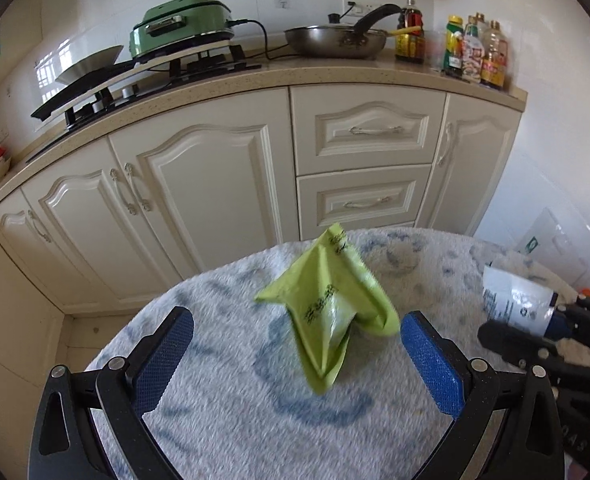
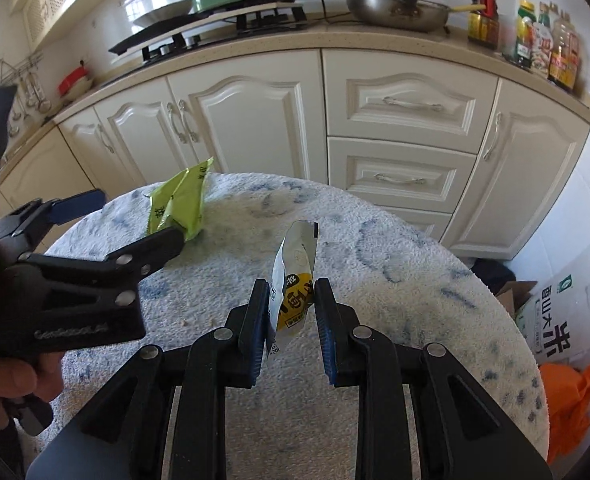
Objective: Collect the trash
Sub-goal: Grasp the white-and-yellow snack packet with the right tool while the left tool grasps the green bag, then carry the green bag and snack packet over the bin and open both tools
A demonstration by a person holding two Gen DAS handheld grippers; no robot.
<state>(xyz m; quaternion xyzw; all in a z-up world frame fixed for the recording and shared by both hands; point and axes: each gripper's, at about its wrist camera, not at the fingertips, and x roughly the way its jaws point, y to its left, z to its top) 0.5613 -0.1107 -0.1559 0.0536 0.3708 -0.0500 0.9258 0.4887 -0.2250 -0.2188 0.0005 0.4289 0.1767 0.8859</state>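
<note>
Nearest the lens in the right wrist view, the right gripper point(image 2: 291, 312) has its blue-padded jaws drawn narrow around a white and yellow wrapper point(image 2: 295, 276), which stands upright between them with its torn top leaning away; the left pad seems to touch the wrapper's edge, the right pad looks just clear of it, so the hold is probably light, though the angle makes this hard to confirm. Holding it by the lower end keeps the packet off the fluffy white and blue table cover point(image 2: 375, 280) and ready to carry off. The left gripper point(image 1: 295, 344) is wide open, jaws either side of a crumpled green wrapper point(image 1: 331, 304) that sits peaked on the cover, untouched; the spread suits a bulky, springy piece of trash. In the right wrist view the same green wrapper lies at the far left edge of the table, partly behind a left finger. A hand point(image 2: 11, 380) shows at the lower left, cut off by the frame. No bin or trash bag can be made out in either view. Beyond the table, an orange bag point(image 2: 575, 392) and a printed sack point(image 2: 567, 320) lie on the floor, half hidden by the table edge; the green wrapper's print is blurred.
</note>
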